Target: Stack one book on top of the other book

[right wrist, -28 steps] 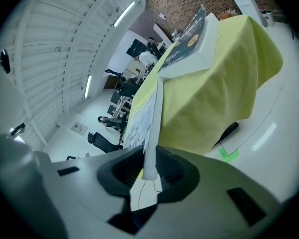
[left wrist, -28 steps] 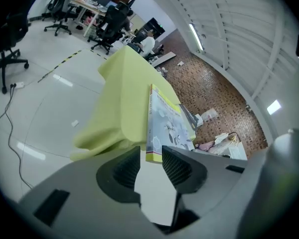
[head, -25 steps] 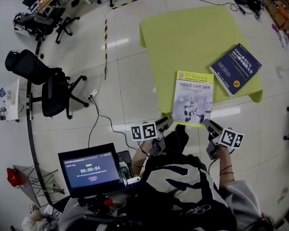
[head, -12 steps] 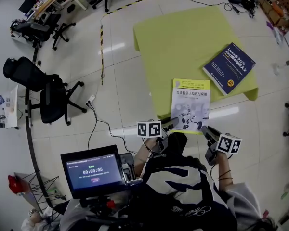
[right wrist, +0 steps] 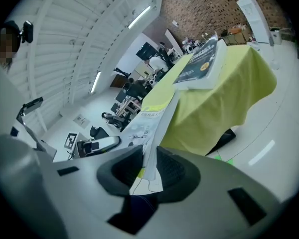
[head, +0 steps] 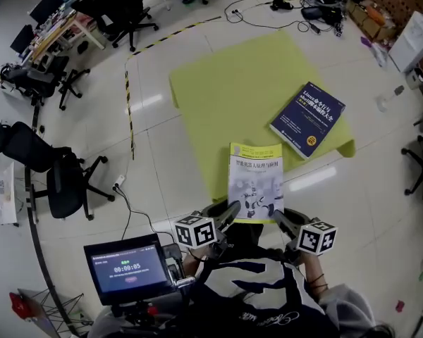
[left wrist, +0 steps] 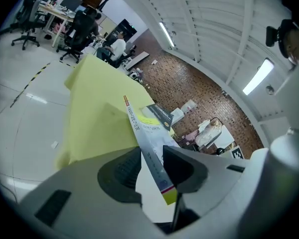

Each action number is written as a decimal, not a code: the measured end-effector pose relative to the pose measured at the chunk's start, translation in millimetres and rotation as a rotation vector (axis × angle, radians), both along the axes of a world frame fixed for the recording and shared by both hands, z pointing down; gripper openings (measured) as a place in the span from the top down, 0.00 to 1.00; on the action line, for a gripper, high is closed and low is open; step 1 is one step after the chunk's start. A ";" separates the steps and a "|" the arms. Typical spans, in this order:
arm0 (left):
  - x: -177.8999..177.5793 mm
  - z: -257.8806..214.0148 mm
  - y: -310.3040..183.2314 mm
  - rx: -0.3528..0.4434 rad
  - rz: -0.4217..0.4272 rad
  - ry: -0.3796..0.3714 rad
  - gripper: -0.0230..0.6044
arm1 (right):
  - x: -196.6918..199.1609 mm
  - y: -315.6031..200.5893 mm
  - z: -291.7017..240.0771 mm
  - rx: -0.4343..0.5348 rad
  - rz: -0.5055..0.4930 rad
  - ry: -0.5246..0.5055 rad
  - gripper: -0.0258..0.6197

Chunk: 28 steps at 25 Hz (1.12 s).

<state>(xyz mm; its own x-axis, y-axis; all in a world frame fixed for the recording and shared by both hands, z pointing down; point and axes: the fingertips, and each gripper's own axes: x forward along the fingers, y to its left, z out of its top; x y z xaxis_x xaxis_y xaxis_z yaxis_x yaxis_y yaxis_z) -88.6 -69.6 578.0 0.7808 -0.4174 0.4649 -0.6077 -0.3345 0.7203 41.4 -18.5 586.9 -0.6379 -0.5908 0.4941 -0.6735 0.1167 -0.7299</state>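
Note:
A yellow-and-white book (head: 256,182) hangs tilted over the near edge of the yellow-green table (head: 225,83), carried at its near end by both grippers. My left gripper (head: 229,212) clamps the book's near left corner (left wrist: 148,148); its jaws are closing on it. My right gripper (head: 280,219) pinches the near right edge (right wrist: 157,128), and its jaws are easing open a little with the book still pressed between the pads. A dark blue book (head: 307,118) lies flat near the table's right corner, beyond the held one (right wrist: 202,59).
Office chairs (head: 63,182) stand on the white floor to the left. A yellow-and-black tape line (head: 130,111) runs along the floor. Cables and boxes (head: 317,9) lie behind the table. A small screen (head: 127,267) sits at the person's chest.
Both grippers have risen with the yellow-and-white book, whose near end has come up off the table edge. The blue book has stayed where it lay.

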 end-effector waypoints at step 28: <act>221.7 -32.5 -153.8 0.173 0.346 0.014 0.74 | 195.9 -121.9 -36.7 0.126 0.292 0.217 0.83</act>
<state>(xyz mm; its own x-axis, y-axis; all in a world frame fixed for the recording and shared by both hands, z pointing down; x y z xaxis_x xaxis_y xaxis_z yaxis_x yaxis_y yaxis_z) 133.1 -223.4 545.5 0.8951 -0.1997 0.3987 -0.4281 -0.6349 0.6431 237.3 -140.5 550.3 -0.3222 -0.7968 0.5112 -0.8290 -0.0233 -0.5587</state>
